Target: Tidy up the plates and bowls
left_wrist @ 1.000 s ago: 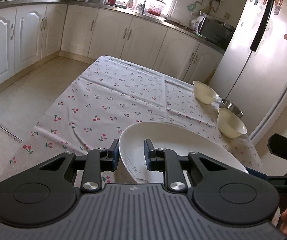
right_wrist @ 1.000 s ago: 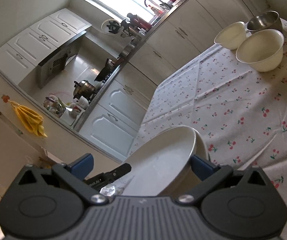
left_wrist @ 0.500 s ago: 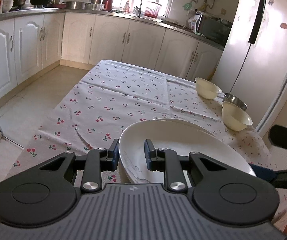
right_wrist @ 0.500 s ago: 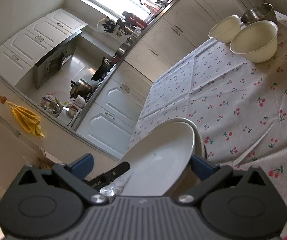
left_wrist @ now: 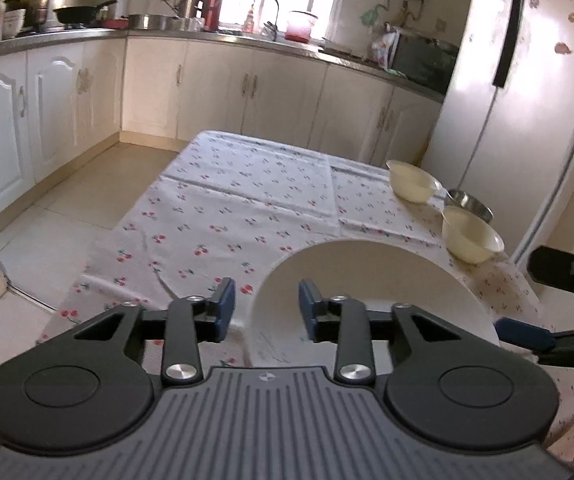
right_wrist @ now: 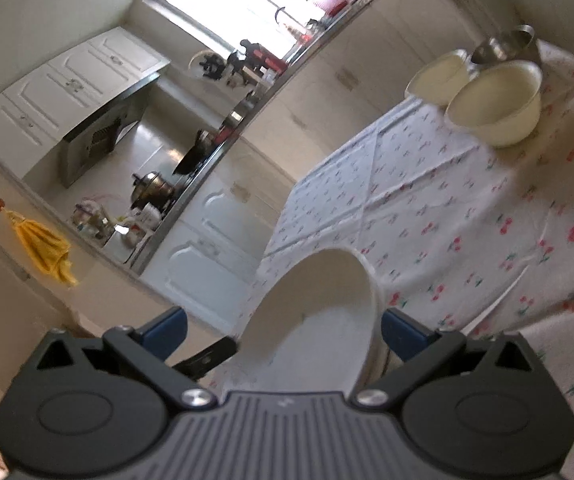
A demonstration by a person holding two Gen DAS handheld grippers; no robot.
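Left gripper [left_wrist: 265,312] jaws now standing apart, no longer pinching plate [left_wrist: 363,280] rim: rim lying loose in gap, one pad outside, one over plate's inside. Plate tipping up steeper in both views. Right gripper [right_wrist: 283,330] jaws spread wide around plate. Right view blurring

Black tongs [left_wrist: 265,306] with blue pads [left_wrist: 225,300], silver screws [left_wrist: 181,372] and ribbed grey housing.

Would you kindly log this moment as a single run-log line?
left hand-held gripper: open astride white plate rim | right hand-held gripper: open around plate | two cream bowls, steel bowl: far corner
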